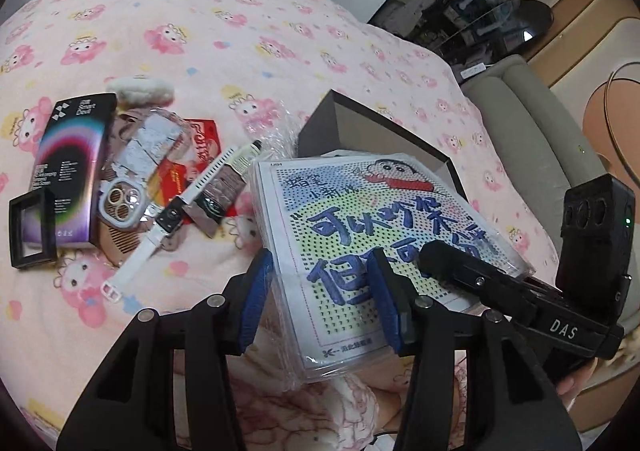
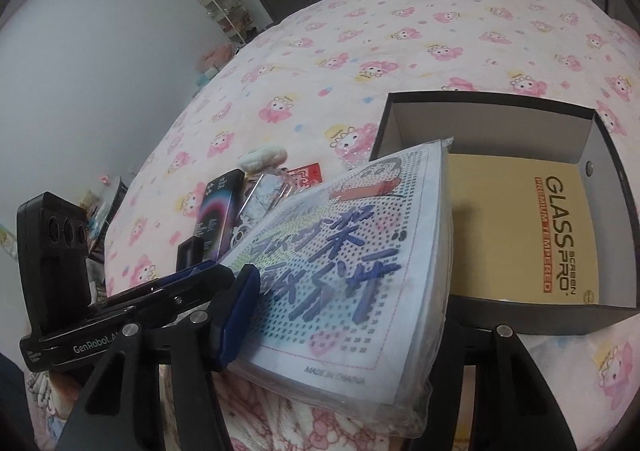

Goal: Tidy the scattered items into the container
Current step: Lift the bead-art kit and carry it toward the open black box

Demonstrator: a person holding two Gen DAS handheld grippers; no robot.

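Now, step in hand: we carry the plastic-wrapped bead-art pack point(image 1: 384, 247) toward the open dark box point(image 2: 600, 187), both grippers sharing the load.
Where the pack is: lifted off the pink bedspread point(image 1: 224, 23), tilted, its far corner already over the box's near rim at about 1 o'clock in the right wrist view.
Left gripper point(image 1: 320, 287): its blue pads point(image 1: 254, 295) straddle the pack's near edge; it looks clamped on the pack.
Right gripper point(image 2: 352, 311): one blue pad point(image 2: 236, 319) lies on the pack's left side, the other finger is hidden, so we judge a grip but cannot confirm it.
Doing it well: we keep both hands level with each other, clear the rim, then lower the pack flat onto the tan screen-protector packet point(image 2: 532, 235) inside.
Hand pose: both grippers point forward and downward, meeting over the pack.
Still waiting: the watch point(image 1: 160, 227), rainbow carton point(image 1: 72, 167) and phone case point(image 1: 120, 203) lie at 9 o'clock.
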